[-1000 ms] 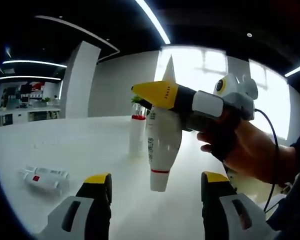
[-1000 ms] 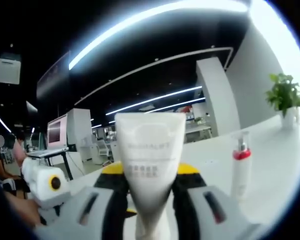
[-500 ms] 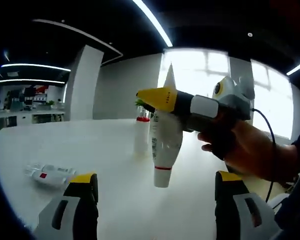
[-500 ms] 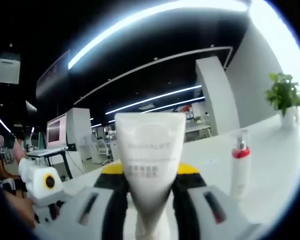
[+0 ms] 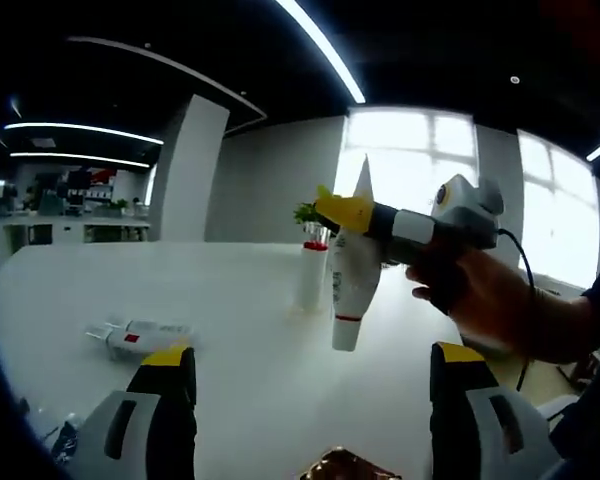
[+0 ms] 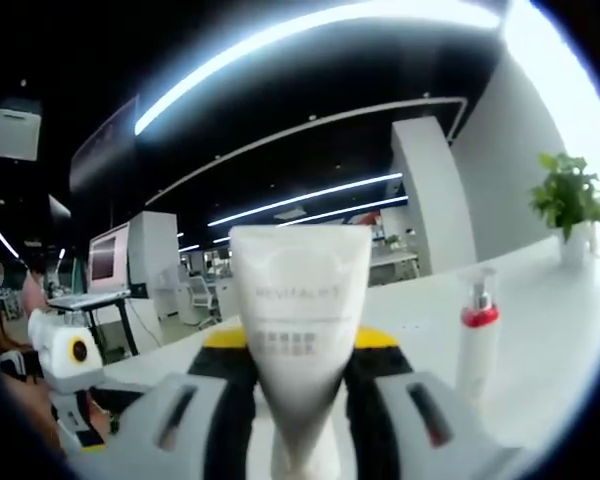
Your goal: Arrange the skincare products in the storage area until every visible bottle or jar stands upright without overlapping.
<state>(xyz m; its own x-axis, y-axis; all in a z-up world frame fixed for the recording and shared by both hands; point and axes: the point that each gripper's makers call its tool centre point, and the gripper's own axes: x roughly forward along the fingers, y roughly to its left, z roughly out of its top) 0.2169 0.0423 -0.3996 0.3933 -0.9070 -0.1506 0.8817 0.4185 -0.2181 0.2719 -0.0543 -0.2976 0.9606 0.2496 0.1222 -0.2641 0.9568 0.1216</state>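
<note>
— Tube [image 6: 298, 340] of skincare cream, where is it?

— White, clamped between the 2 jaws of the right gripper [image 6: 298, 400]. In the left gripper view this tube [image 5: 354, 270] hangs cap down above the white table [image 5: 230, 330], lifted clear of it.

— And the other products?

— 1 pump bottle [image 5: 312, 272] with a red collar stands upright on the table, just behind the held tube. 2 small tubes [image 5: 140, 335] lie flat, touching, towards the table's left edge.

— The left gripper [image 5: 315, 410]?

— Its jaws stand wide apart, holding nothing. A potted plant [image 6: 570, 205] stands near the table's far edge.
</note>
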